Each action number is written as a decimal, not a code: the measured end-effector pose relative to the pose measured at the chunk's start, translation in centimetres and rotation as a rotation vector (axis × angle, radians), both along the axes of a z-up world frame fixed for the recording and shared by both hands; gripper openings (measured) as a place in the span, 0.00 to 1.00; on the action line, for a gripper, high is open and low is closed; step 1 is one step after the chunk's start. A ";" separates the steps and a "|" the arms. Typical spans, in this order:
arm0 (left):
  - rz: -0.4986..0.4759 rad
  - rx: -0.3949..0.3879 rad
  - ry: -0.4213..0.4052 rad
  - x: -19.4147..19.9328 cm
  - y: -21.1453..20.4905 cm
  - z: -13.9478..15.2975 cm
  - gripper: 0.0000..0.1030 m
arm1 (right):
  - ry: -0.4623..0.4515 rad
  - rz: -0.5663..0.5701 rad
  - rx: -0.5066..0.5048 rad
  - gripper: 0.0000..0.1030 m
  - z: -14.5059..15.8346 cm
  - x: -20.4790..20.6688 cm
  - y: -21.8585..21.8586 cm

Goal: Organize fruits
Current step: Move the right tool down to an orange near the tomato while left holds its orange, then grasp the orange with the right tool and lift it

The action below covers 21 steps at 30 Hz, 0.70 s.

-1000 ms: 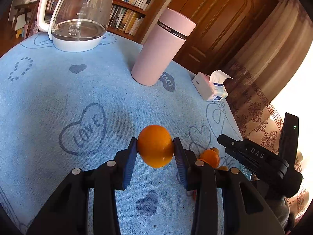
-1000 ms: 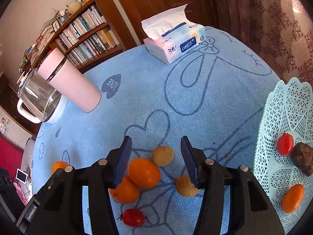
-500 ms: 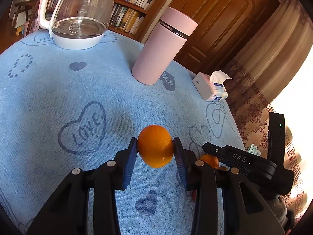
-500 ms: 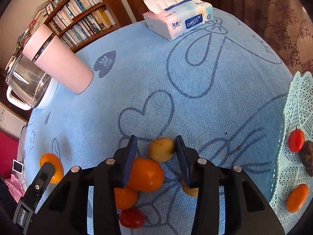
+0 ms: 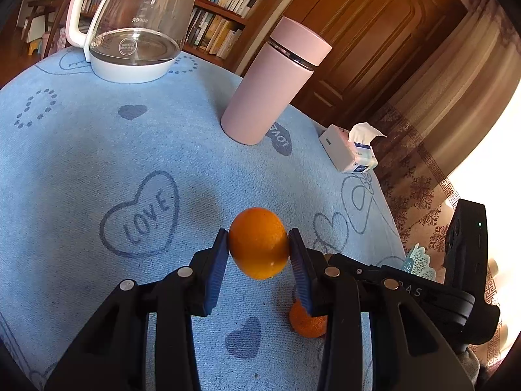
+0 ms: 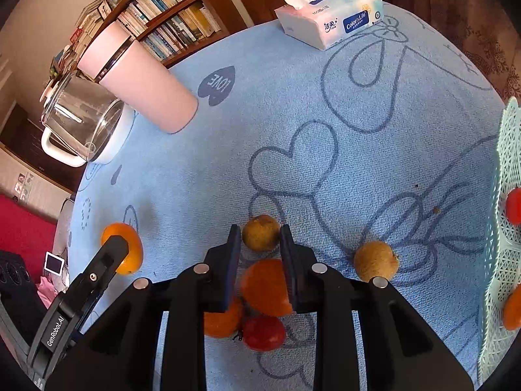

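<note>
Blue tablecloth (image 5: 97, 150); orange (image 5: 259, 242) upright

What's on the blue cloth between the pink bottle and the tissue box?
Nothing but bare blue cloth with a "LOVE" heart print, between the pink bottle and the tissue box. The right wrist view shows it.

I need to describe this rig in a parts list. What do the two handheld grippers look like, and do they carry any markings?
Both are matte black plastic. The left gripper and right gripper each have two flat fingers lined with ribbed dark blue pads, plus round silver pins along the black linkage bars. Seen from the other camera, the left body reads "GenRobot.AI" in white; the right shows white letters, partly hidden, and a small green light.
</note>
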State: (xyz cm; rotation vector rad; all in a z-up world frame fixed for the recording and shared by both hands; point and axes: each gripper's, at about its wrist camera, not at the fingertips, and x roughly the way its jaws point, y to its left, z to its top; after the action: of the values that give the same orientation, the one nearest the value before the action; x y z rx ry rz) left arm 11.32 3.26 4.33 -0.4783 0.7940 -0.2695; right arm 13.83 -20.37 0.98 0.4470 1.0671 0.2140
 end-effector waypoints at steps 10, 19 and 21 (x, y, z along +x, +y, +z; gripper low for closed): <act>0.000 -0.005 -0.001 0.0 0.1 0.0 0.37 | -0.053 0.024 -0.081 0.44 0.2 -3.4 0.4; -0.008 -0.001 -0.006 -0.2 -0.3 0.3 0.37 | -0.059 0.032 -0.112 0.45 -1.2 -5.4 0.8; -0.011 -0.003 -0.010 -0.2 -0.3 0.3 0.37 | -0.068 0.033 -0.123 0.45 -1.3 -5.4 1.0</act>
State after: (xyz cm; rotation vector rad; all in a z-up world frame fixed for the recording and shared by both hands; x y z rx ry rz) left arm 11.10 2.94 4.67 -0.4754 0.7871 -0.2830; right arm 8.44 -19.37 -0.31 0.3095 1.0157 0.1904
